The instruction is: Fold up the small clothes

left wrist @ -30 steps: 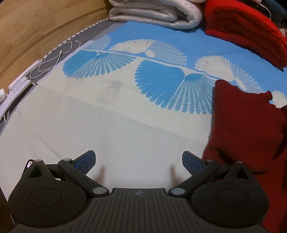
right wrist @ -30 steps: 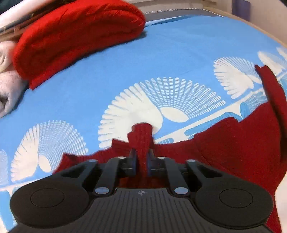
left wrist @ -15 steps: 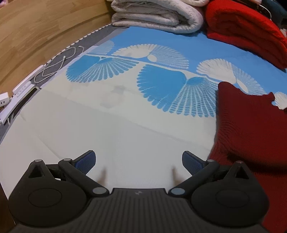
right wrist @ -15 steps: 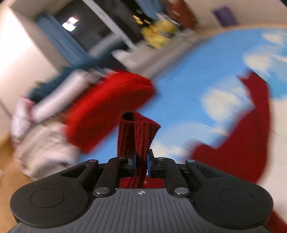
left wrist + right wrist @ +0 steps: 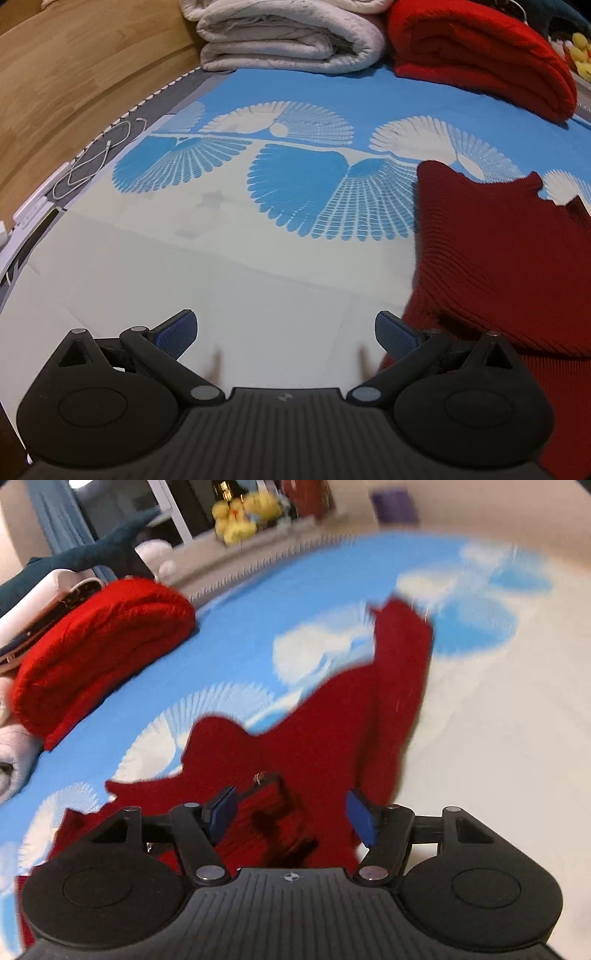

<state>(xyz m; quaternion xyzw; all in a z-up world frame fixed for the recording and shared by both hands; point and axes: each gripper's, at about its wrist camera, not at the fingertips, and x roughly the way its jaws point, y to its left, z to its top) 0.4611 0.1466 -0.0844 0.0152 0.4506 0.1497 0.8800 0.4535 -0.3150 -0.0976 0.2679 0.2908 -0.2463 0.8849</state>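
Note:
A dark red ribbed knit garment (image 5: 495, 251) lies on the blue and cream patterned sheet (image 5: 288, 266), at the right of the left wrist view. My left gripper (image 5: 284, 330) hovers open over bare cream sheet, its right fingertip beside the garment's left edge. In the right wrist view the same garment (image 5: 332, 716) spreads ahead, one sleeve stretching up to the right. My right gripper (image 5: 290, 812) hangs just above it with jaws opening. The ribbed sleeve end (image 5: 266, 812) lies loose between the pads, which do not press on it.
A folded white blanket (image 5: 288, 37) and a folded bright red knit (image 5: 480, 55) sit at the sheet's far edge. A white cable (image 5: 92, 162) and a power strip (image 5: 33, 206) lie on the grey border at the left, by a wooden floor. Yellow plush toys (image 5: 243, 517) stand beyond the bed.
My right gripper carried the pinched sleeve end over the garment, then let it go as its jaws spread. The left gripper shifted slightly and stays open.

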